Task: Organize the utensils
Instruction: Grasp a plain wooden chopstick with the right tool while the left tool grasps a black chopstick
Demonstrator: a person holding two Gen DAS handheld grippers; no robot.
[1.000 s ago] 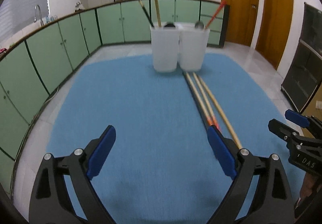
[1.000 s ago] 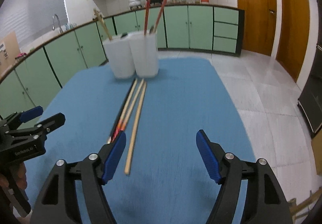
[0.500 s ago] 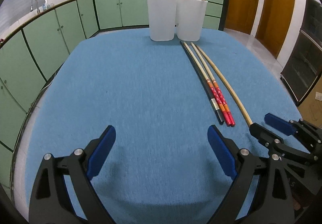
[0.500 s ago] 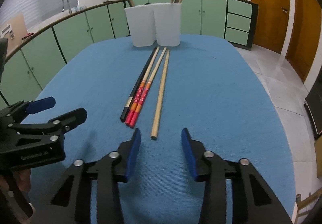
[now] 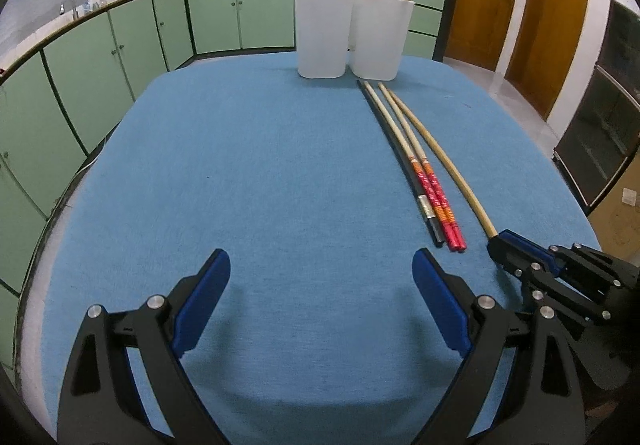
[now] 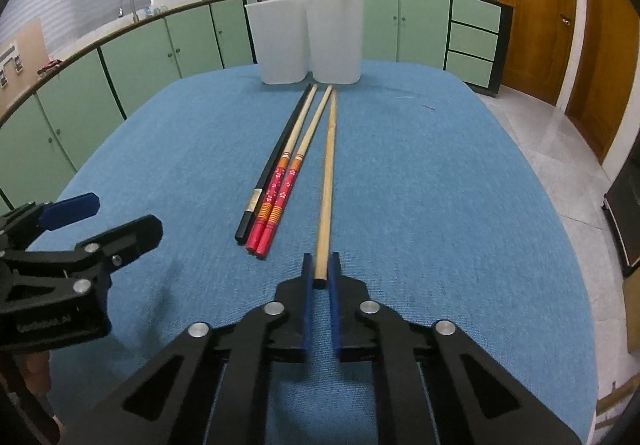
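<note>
My right fingers (image 6: pixel 321 265) are clamping the stick's (image 6: pixel 328 173) near end, left (image 5: pixel 320 285) spread idle; lifting toward the cups (image 6: pixel 336 41) ahead comes next.

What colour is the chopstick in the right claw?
Plain light wood chopstick, clearest in the right wrist view.

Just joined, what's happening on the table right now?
The right tool has just closed on the near end of the plain chopstick, which lies flat on the blue cloth. The left tool hovers open and empty. Three more chopsticks lie beside it, in front of two white cups.
</note>
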